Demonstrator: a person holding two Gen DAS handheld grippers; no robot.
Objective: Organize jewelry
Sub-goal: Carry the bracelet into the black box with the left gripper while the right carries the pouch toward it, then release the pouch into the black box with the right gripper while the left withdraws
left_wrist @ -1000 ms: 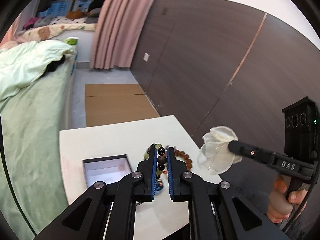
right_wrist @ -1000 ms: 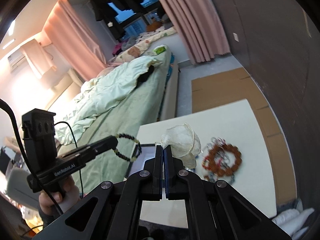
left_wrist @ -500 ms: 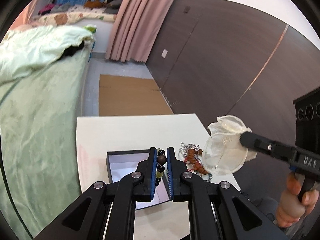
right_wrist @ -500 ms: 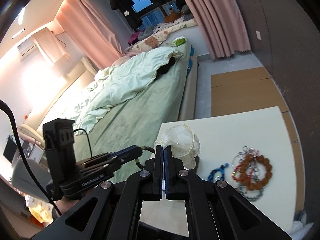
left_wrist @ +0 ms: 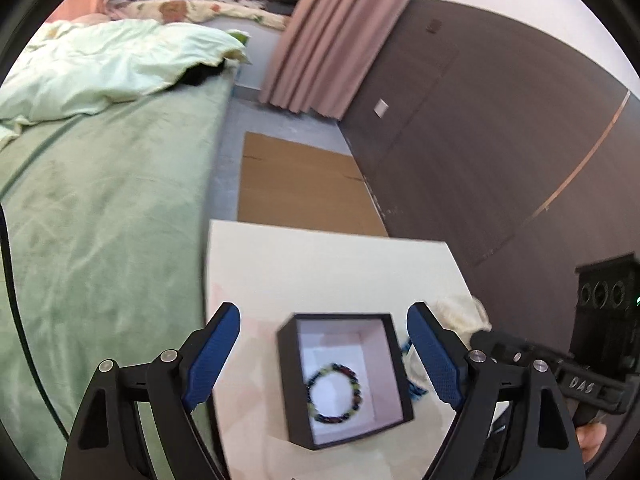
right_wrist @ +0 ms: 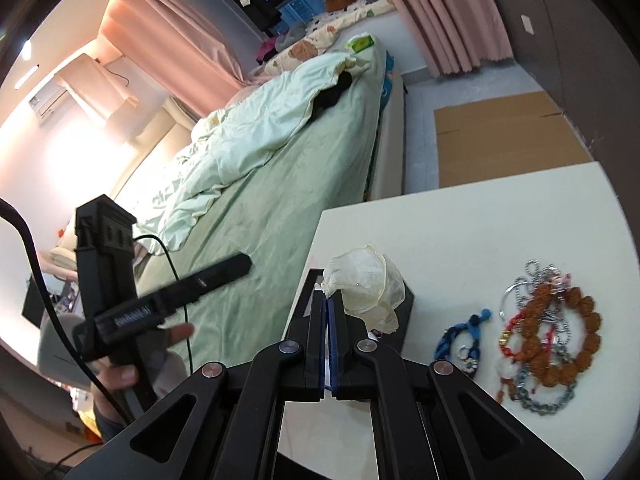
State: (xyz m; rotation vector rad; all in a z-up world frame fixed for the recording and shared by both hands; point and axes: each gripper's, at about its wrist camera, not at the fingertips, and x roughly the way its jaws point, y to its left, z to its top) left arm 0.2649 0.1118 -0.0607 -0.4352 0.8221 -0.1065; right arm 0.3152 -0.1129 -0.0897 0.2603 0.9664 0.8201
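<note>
A dark beaded bracelet (left_wrist: 335, 393) lies inside the open black jewelry box (left_wrist: 288, 384) with a white lining, on the cream table. My left gripper (left_wrist: 323, 348) is open and empty above the box, one finger on each side. My right gripper (right_wrist: 329, 312) is shut on a sheer white organza pouch (right_wrist: 362, 280), held over the box's right edge (right_wrist: 407, 300). A blue cord bracelet (right_wrist: 460, 332), a brown bead bracelet (right_wrist: 560, 340) and silver chains (right_wrist: 536, 396) lie in a pile on the table to the right.
The cream table (left_wrist: 320, 256) ends at a green bed (left_wrist: 100, 220) on the left. A dark panelled wall (left_wrist: 500, 140) runs along the right. A flat cardboard sheet (left_wrist: 296, 184) lies on the floor beyond the table.
My left gripper has opened and let the dark beaded bracelet drop into the box. My right gripper still holds the pouch and has come closer to the box.
</note>
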